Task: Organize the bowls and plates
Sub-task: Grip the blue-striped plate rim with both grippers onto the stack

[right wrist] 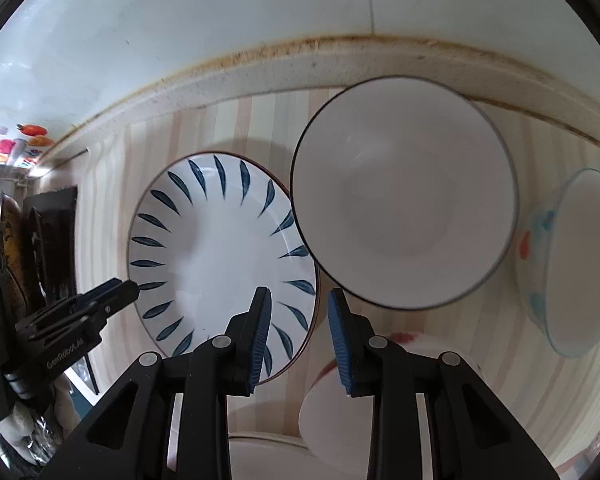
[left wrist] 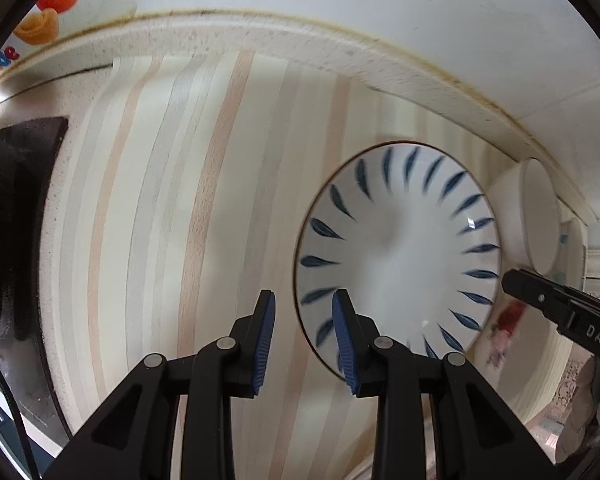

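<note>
— Two tools are seen over the striped worktop (right wrist: 100, 184), and neither is pinching anything. How are they set?

— The left tool (left wrist: 304, 336) is spread, its right pad overlapping the near rim of the blue-leaf plate (left wrist: 400, 256). The right tool (right wrist: 298, 334) is spread too, held above the gap between that plate (right wrist: 220, 260) and the plain white bowl (right wrist: 404, 200).

— Where is the crockery placed?

— The plate lies flat near the back edge of the worktop. The white bowl with its thin dark rim is just beside it, overlapping the plate's edge in the right wrist view; whether they touch cannot be told. A glass-like bowl with blue and red marks (right wrist: 572, 264) is seen further right, and pale dishes with a red mark (right wrist: 340, 408) lie nearer.

— What could go wrong?

— The plate's rim is thin and glazed, so a shallow pinch could slip. If it is lifted or slid carelessly, the neighbouring bowl could be knocked, and the two tools could be brought into collision.
</note>
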Demonstrator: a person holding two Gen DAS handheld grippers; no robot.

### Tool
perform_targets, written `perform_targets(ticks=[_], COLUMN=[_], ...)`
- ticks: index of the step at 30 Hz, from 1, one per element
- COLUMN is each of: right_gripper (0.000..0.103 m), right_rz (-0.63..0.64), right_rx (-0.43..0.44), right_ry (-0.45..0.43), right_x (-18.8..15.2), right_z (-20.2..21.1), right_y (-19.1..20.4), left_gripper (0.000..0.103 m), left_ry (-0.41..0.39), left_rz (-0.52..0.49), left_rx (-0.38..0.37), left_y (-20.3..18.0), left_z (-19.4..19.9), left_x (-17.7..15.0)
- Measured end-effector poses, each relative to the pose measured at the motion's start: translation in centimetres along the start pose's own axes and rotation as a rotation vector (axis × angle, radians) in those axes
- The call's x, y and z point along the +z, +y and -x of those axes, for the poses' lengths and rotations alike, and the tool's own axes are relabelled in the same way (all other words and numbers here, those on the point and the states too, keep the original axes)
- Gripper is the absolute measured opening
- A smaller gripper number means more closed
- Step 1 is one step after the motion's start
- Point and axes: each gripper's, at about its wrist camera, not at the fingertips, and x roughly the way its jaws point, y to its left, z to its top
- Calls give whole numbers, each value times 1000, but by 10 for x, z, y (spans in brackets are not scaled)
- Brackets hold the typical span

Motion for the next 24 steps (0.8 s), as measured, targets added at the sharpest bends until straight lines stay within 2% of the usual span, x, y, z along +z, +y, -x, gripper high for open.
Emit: perform_targets(ticks=[5, 7, 9, 11, 18, 24], right_gripper=[30, 24, 13, 13, 12, 12], right_rz=[2, 11, 26, 22, 87, 116], right_rx=[-19, -17, -18, 0, 8, 34], right_ry=[31, 46, 44, 19, -40, -74], right_x=[7, 7, 9, 8, -7, -25], right_z=[-19, -27, -34, -35, -27, -11], right_y=[-5, -5, -3, -4, -1, 6], left_gripper=[27, 27, 25, 13, 13, 13], left_ry=[49, 44, 21, -29, -73, -120], left_rz=[34, 36, 27, -2, -28, -37], left_rx=[-28, -41, -39, -38, 10, 25], left_y=[8, 8, 7, 4, 1, 14], left_z=[-22, -27, -27, -24, -19, 10], left_x=[4, 5, 5, 3, -1, -15])
